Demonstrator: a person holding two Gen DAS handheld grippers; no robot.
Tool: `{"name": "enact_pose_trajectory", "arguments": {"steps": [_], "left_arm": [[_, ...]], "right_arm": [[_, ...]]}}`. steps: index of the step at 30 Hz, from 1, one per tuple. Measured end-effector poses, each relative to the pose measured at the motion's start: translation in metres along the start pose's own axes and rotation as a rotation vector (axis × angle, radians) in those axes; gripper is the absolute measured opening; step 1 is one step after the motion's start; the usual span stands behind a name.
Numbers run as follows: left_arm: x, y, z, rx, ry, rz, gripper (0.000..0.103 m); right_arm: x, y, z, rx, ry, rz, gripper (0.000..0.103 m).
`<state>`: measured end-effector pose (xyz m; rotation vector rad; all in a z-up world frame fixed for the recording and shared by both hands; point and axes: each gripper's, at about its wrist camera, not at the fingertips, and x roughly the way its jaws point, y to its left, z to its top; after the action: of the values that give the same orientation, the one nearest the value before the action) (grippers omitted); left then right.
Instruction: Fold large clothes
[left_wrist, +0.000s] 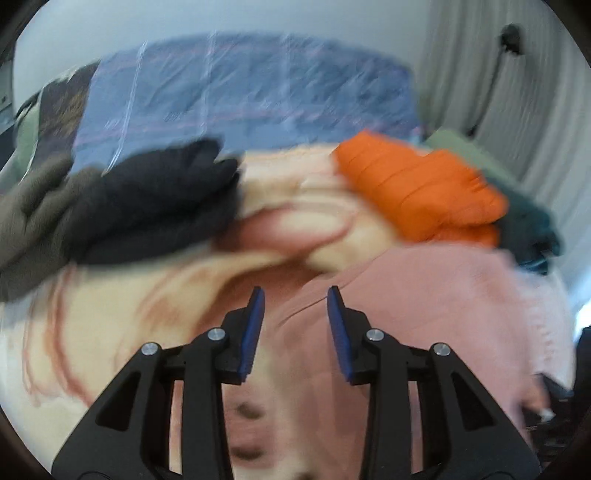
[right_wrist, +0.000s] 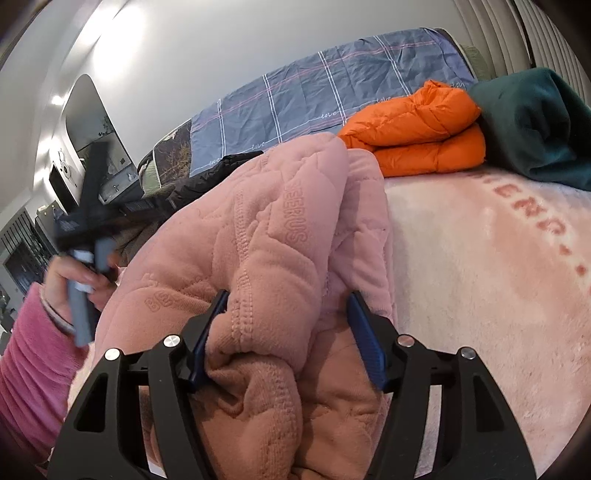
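A pink quilted garment (right_wrist: 266, 229) lies bunched on a pale pink plush blanket (right_wrist: 480, 277). A thick fold of it sits between the jaws of my right gripper (right_wrist: 288, 295). The left pad touches the fabric and the right pad stands just off it, so the jaws are open. In the blurred left wrist view, my left gripper (left_wrist: 295, 291) hovers over the same pink garment (left_wrist: 424, 302). Its jaws are apart with nothing pinched between them. At the left of the right wrist view, a hand (right_wrist: 70, 280) in a pink sleeve holds the left gripper's handle.
A folded orange puffer jacket (right_wrist: 417, 129) and a dark green garment (right_wrist: 532, 122) lie at the far right of the bed. A black garment (left_wrist: 159, 206) lies at the far left. A blue plaid sheet (right_wrist: 332, 92) lies behind them. A curtain (left_wrist: 498, 110) hangs at the right.
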<state>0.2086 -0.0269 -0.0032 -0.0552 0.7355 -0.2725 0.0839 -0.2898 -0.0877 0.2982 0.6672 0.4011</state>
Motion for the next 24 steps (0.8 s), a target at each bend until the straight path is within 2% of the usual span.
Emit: {"name": "enact_pose_trajectory", "arguments": {"steps": [1, 2, 3, 5, 7, 8, 9, 10, 11, 13, 15, 17, 19, 21, 23, 24], "left_arm": [[-0.009, -0.015, 0.007, 0.039, -0.020, -0.040, 0.035], [-0.012, -0.024, 0.010, 0.064, -0.024, -0.066, 0.044], [-0.015, -0.043, 0.015, 0.115, -0.020, -0.125, 0.055], [-0.014, -0.072, 0.019, 0.199, -0.018, -0.186, 0.058], [0.011, -0.105, 0.016, 0.304, 0.024, -0.169, 0.058], [0.031, -0.117, 0.012, 0.341, 0.076, -0.159, 0.059], [0.067, -0.127, -0.001, 0.382, 0.194, -0.130, 0.060], [0.087, -0.129, -0.010, 0.386, 0.253, -0.109, 0.062], [0.095, -0.127, -0.009, 0.354, 0.274, -0.119, 0.062], [0.097, -0.125, -0.005, 0.334, 0.294, -0.127, 0.063], [0.094, -0.127, -0.008, 0.348, 0.280, -0.109, 0.063], [0.093, -0.129, -0.010, 0.356, 0.270, -0.096, 0.064], [0.090, -0.130, -0.010, 0.368, 0.258, -0.075, 0.064], [0.087, -0.130, -0.009, 0.371, 0.245, -0.066, 0.064], [0.086, -0.125, -0.006, 0.360, 0.244, -0.076, 0.064], [0.087, -0.124, -0.005, 0.354, 0.246, -0.082, 0.064]], "right_arm": [[0.000, 0.001, 0.000, -0.003, 0.001, -0.002, 0.064], [0.000, 0.002, 0.000, -0.004, 0.002, -0.004, 0.064], [0.000, 0.002, 0.000, -0.003, 0.002, -0.003, 0.064], [0.000, 0.001, 0.001, 0.000, 0.002, 0.000, 0.064], [0.000, 0.001, 0.000, 0.001, 0.000, 0.001, 0.064], [0.000, 0.001, 0.000, 0.002, 0.000, 0.000, 0.064], [0.001, 0.000, 0.000, 0.003, 0.003, -0.011, 0.064], [0.004, -0.002, -0.001, 0.007, 0.006, -0.035, 0.064], [0.005, -0.005, -0.001, 0.017, -0.001, -0.032, 0.064], [0.004, -0.009, 0.000, 0.041, -0.001, -0.007, 0.064], [0.004, -0.006, -0.001, 0.027, -0.009, -0.016, 0.064], [-0.002, 0.000, 0.000, 0.015, -0.016, -0.060, 0.065], [-0.014, 0.008, 0.001, 0.018, -0.013, -0.124, 0.074], [-0.033, 0.016, 0.002, 0.020, -0.048, -0.205, 0.076], [-0.054, 0.026, 0.002, -0.011, -0.110, -0.209, 0.067], [-0.060, 0.031, 0.002, -0.034, -0.131, -0.191, 0.045]]}}
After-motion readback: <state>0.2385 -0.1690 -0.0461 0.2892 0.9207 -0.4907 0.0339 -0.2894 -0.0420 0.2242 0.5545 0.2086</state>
